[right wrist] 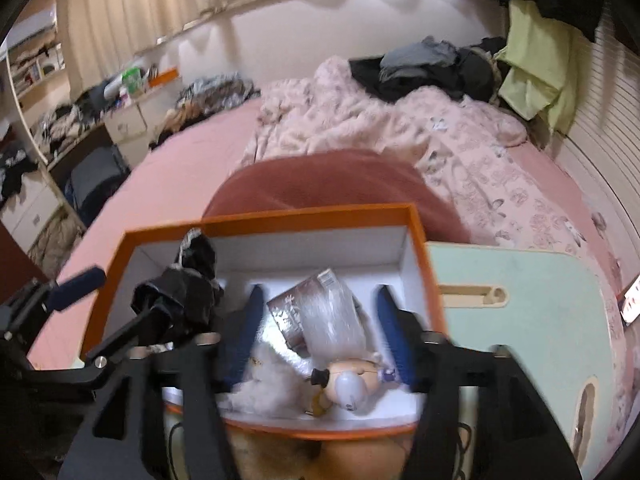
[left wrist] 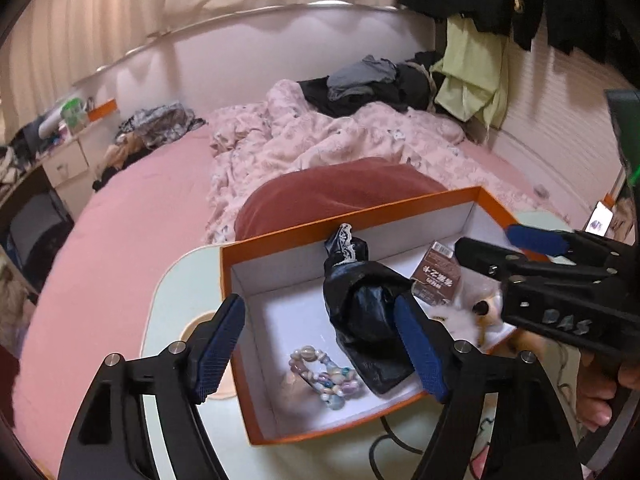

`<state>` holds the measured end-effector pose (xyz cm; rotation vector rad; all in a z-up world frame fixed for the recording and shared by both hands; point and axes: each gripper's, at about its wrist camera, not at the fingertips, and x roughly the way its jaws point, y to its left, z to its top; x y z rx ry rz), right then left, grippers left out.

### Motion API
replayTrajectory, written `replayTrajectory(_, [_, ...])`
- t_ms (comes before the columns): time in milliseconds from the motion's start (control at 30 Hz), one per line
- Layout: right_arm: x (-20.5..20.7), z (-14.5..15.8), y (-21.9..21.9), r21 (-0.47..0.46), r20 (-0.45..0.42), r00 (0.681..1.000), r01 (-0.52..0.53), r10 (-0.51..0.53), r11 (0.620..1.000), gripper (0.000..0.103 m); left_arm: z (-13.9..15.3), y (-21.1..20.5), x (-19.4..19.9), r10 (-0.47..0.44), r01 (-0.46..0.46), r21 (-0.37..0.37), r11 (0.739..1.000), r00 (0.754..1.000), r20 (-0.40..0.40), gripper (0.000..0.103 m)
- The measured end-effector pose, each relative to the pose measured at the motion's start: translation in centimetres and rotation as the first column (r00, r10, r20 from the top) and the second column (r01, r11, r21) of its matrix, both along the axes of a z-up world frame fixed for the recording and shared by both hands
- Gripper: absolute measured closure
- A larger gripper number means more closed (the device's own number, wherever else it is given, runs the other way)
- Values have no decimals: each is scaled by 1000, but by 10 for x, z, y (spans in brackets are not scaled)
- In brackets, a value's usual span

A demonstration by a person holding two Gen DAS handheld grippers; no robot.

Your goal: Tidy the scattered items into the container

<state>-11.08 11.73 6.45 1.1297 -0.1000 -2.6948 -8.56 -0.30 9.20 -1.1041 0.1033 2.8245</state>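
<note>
An orange box (left wrist: 352, 218) with a white inside sits on a pale green lap table (left wrist: 168, 312). Inside lie a black bundle with lace trim (left wrist: 360, 312), a pastel bead bracelet (left wrist: 324, 376), a brown packet (left wrist: 436, 280) and a small doll with white fluff (left wrist: 486, 312). My left gripper (left wrist: 318, 308) hovers open over the box's left half, its right finger beside the black bundle. My right gripper (right wrist: 320, 296) is open above the packet (right wrist: 292, 312) and the doll (right wrist: 352, 384), pressing on neither. The right wrist view shows the bundle (right wrist: 188, 296) and the left gripper (right wrist: 120, 296) at the left.
The table (right wrist: 520, 300) rests on a pink bed, with a red cushion (right wrist: 320, 184) just behind the box (right wrist: 280, 216). A crumpled pink quilt (left wrist: 320, 136) and heaped clothes (left wrist: 376, 80) lie further back. A black cable (left wrist: 384, 444) runs by the box's near side. A lit phone (left wrist: 600, 220) lies at far right.
</note>
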Motion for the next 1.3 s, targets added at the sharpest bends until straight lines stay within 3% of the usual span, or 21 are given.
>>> replayTrajectory(133, [18, 17, 15, -27, -41, 999, 8, -9, 1000, 26, 9, -10, 20, -3, 5, 71, 997, 1000, -30, 25])
replayTrajectory(233, [45, 21, 29, -56, -62, 998, 24, -27, 998, 26, 6, -13, 45, -31, 34, 127, 991, 999, -19, 16])
replayTrajectory(433, [109, -13, 35, -69, -25, 999, 33, -35, 997, 26, -27, 6, 90, -118, 114, 197, 974, 993, 9, 13])
replayTrajectory(600, [125, -45, 23, 31, 29, 999, 20, -21, 999, 26, -60, 21, 104, -63, 59, 89, 994, 997, 39, 13])
replayTrajectory(867, [124, -65, 13, 134, 62, 997, 42, -50, 990, 26, -83, 23, 105, -7, 7, 2, 1000, 998, 62, 8])
replayTrajectory(1300, [125, -66, 14, 149, 50, 997, 44, -52, 988, 26, -85, 20, 109, 18, -18, 3, 1000, 999, 43, 4])
